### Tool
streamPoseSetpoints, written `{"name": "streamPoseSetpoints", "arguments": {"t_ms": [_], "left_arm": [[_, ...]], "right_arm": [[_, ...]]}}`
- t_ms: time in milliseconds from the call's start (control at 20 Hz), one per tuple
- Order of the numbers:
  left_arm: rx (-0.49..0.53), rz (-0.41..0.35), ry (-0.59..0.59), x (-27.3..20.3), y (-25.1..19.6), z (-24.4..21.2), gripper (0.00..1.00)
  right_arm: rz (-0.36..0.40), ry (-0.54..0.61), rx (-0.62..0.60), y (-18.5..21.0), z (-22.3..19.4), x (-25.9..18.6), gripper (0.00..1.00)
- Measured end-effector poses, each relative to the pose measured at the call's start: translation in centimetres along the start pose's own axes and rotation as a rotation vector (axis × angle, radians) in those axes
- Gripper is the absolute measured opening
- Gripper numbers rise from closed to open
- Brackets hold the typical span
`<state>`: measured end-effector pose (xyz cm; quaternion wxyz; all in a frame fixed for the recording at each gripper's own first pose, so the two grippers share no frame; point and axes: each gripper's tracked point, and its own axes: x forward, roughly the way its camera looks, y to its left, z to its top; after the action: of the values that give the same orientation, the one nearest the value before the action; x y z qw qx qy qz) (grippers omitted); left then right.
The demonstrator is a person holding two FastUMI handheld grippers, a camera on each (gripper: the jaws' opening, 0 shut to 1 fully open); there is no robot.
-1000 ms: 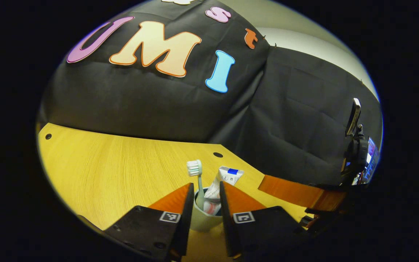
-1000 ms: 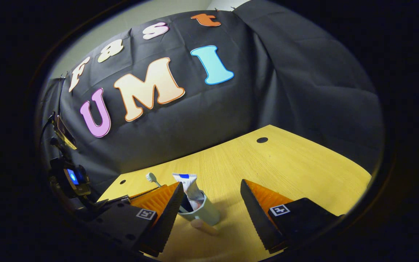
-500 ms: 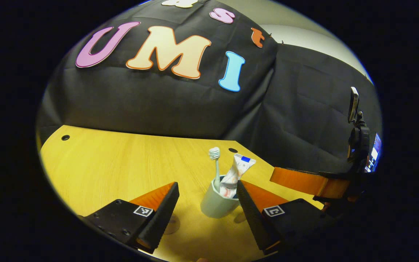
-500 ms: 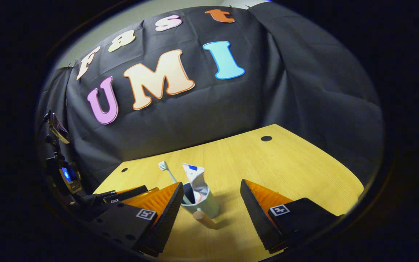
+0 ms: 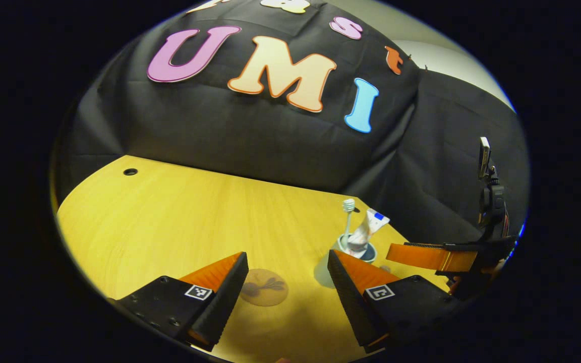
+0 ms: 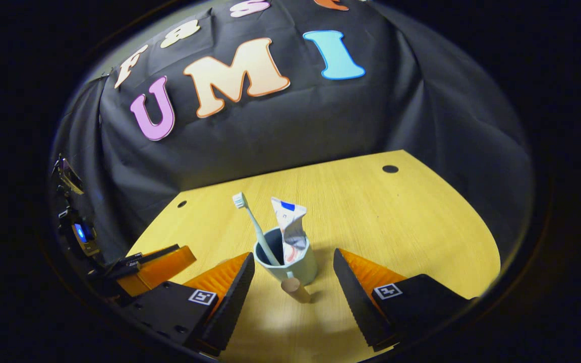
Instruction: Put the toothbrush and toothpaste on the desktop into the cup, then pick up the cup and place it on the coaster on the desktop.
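Left hand-held gripper (image 5: 287,275) spread wide, nothing between its ribbed, wedge-shaped fingers; each finger mount carries a small square marker. Right hand-held gripper (image 6: 294,269) likewise released, fingers apart and holding nothing. Cup (image 6: 290,264): pale grey-green, smooth, round, dark inside, standing upright on the surface (image 6: 396,222) between and just beyond the right gripper's fingertips. Toothbrush (image 6: 252,222) stands in the cup, thin pale handle leaning to the left of the right gripper view, white bristle head up. Toothpaste (image 6: 290,227) tube beside it in the same cup, crimped flat end up, white with a blue patch and red near the bottom. Short tan cylinder (image 6: 295,291), wood-like, lies on the surface touching or just in front of the cup's base. Coaster (image 5: 264,287): flat round disc, tan with a dark leaf-like pattern, lying on the surface between the left gripper's fingers, near the cup (image 5: 343,257) but apart from it. Surface is yellow wood-grain laminate with small round holes (image 5: 130,172) near its far edge. In the left gripper view the right gripper's finger partly hides the cup's lower side.
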<state>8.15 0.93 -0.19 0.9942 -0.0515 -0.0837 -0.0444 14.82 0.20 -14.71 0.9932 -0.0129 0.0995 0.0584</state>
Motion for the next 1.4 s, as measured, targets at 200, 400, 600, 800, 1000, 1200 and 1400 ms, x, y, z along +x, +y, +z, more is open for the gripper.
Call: {"name": "streamPoseSetpoints", "arguments": {"t_ms": [200, 400, 600, 800, 1000, 1200, 1400], "left_arm": [[-0.01, 0.081, 0.023, -1.5, 3.3, -1.1, 0.94], [-0.031, 0.173, 0.04, -2.9, 6.5, -1.6, 0.94], [-0.036, 0.253, 0.055, -4.6, 9.3, -2.4, 0.95], [-0.011, 0.282, 0.065, -5.8, 10.5, -2.3, 0.94], [0.0, 0.299, 0.094, -6.7, 11.0, -3.2, 0.94], [-0.003, 0.299, 0.107, -6.8, 10.8, -3.7, 0.94], [-0.007, 0.272, 0.09, -6.5, 10.1, -3.0, 0.94]], "right_arm": [[0.023, 0.135, -0.039, 0.3, -1.8, 1.4, 0.97], [0.016, 0.254, -0.111, 0.2, -3.3, 2.6, 0.97], [-0.009, 0.378, -0.196, -0.4, -4.6, 3.3, 0.97], [-0.025, 0.49, -0.223, -0.9, -5.6, 3.8, 0.9], [-0.045, 0.552, -0.282, -1.5, -6.1, 4.4, 0.87], [-0.039, 0.583, -0.283, -1.0, -6.5, 5.1, 0.69], [-0.054, 0.619, -0.256, -1.0, -7.1, 5.3, 0.43]]}}
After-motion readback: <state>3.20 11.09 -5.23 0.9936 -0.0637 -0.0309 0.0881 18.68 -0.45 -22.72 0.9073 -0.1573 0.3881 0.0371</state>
